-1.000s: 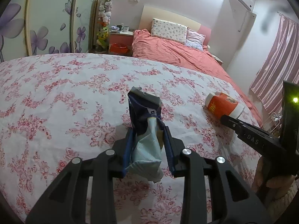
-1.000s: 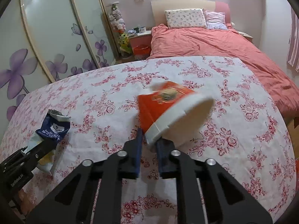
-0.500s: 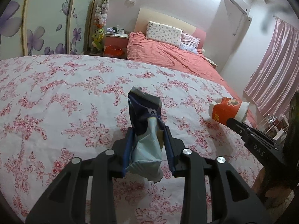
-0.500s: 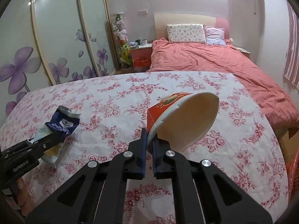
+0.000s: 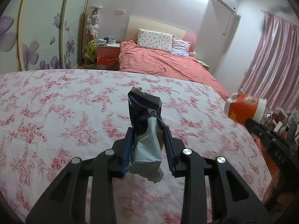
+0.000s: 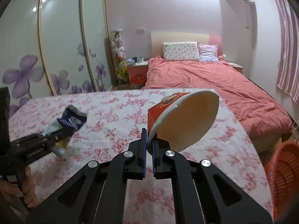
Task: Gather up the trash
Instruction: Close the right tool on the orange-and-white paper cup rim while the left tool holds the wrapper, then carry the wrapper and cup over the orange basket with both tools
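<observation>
My left gripper point(image 5: 148, 132) is shut on a crumpled dark blue and pale snack wrapper point(image 5: 145, 119) and holds it above the floral tablecloth point(image 5: 65, 112). The wrapper also shows at the left of the right wrist view point(image 6: 72, 119), in the left gripper point(image 6: 56, 136). My right gripper point(image 6: 149, 136) is shut on the rim of a red and white paper noodle cup point(image 6: 183, 119), lifted and tilted with its open mouth toward the camera. The cup shows at the right of the left wrist view point(image 5: 243, 108).
An orange plastic basket point(image 6: 286, 171) stands on the floor off the table's right edge. A bed with a salmon duvet point(image 6: 205, 78) lies beyond the table. Sliding wardrobe doors with purple flowers point(image 6: 56, 56) fill the left. Pink curtains point(image 5: 276, 61) hang at the right.
Both grippers have risen with their loads, so the room shows higher and the table lower. The cup has tilted its mouth more toward the camera. The orange basket has come into view.
</observation>
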A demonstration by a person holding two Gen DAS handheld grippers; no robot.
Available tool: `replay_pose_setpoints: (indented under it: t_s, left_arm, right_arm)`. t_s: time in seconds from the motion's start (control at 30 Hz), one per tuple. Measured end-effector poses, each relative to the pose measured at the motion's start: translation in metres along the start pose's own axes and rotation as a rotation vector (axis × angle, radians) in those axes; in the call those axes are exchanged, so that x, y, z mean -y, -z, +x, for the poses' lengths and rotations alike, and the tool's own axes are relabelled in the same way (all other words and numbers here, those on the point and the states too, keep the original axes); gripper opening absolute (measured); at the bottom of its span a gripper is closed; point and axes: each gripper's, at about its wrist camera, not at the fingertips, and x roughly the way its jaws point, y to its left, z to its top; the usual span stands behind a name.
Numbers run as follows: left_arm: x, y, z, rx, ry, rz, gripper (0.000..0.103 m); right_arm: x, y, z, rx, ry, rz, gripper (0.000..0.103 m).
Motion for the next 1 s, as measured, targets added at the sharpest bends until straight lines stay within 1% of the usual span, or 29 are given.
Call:
replay_pose_setpoints:
  t_s: [0.17, 0.27, 0.4, 0.5, 0.77, 0.9, 1.0]
  left_arm:
    - [0.036, -0.005, -0.027, 0.032, 0.039, 0.050, 0.033]
    - [0.061, -0.009, -0.046, 0.052, 0.077, 0.079, 0.033]
    - [0.094, -0.010, -0.063, 0.056, 0.121, 0.113, 0.033]
    - [0.115, -0.010, -0.068, 0.045, 0.155, 0.129, 0.033]
    - [0.186, 0.000, -0.076, 0.021, 0.256, 0.204, 0.033]
    - [0.226, 0.008, -0.077, 0.004, 0.322, 0.237, 0.033]
    - [0.250, 0.014, -0.074, -0.010, 0.359, 0.253, 0.033]
  right_arm:
    - [0.014, -0.003, -0.037, 0.069, 0.012, 0.040, 0.005]
    - [0.022, -0.005, -0.058, 0.107, 0.023, 0.066, 0.005]
    - [0.034, -0.006, -0.080, 0.136, 0.048, 0.085, 0.005]
    - [0.045, -0.004, -0.095, 0.151, 0.069, 0.103, 0.005]
    - [0.085, 0.007, -0.135, 0.192, 0.151, 0.167, 0.005]
    - [0.099, 0.013, -0.142, 0.201, 0.187, 0.199, 0.005]
    - [0.109, 0.017, -0.146, 0.207, 0.214, 0.221, 0.005]
